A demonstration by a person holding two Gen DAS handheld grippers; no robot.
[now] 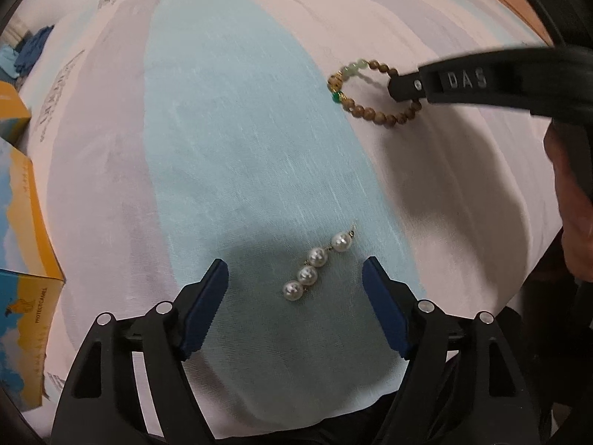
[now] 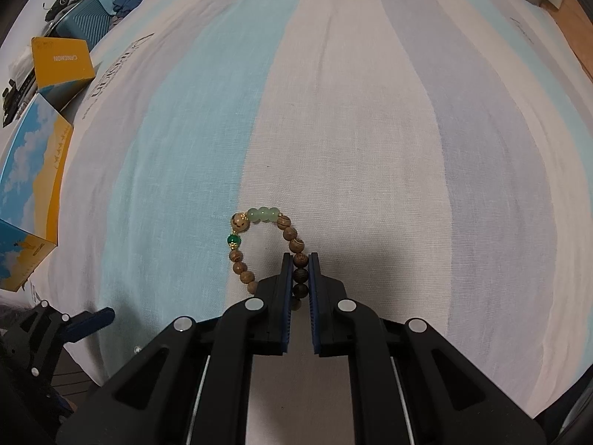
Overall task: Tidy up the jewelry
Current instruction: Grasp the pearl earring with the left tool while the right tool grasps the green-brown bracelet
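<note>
Jewelry on striped bed sheet point(image 2: 370, 129): two pieces, two grippers.

Left gripper point(image 1: 295, 272), jaws wide apart, flanks the four-bead white pearl strand point(image 1: 315, 266) at 6 o'clock, untouched; probably light, slippery, best pinched mid-strand. At 1 o'clock, right gripper point(image 2: 299, 257), jaws clamped on the brown wooden-bead bracelet with green beads point(image 2: 259, 237); likely light and floppy.

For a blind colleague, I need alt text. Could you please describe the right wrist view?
The right gripper is shut on a wooden bead bracelet with green beads, lying on a striped bedsheet. Yellow and blue boxes sit at the left edge, and the left gripper shows at lower left.
</note>
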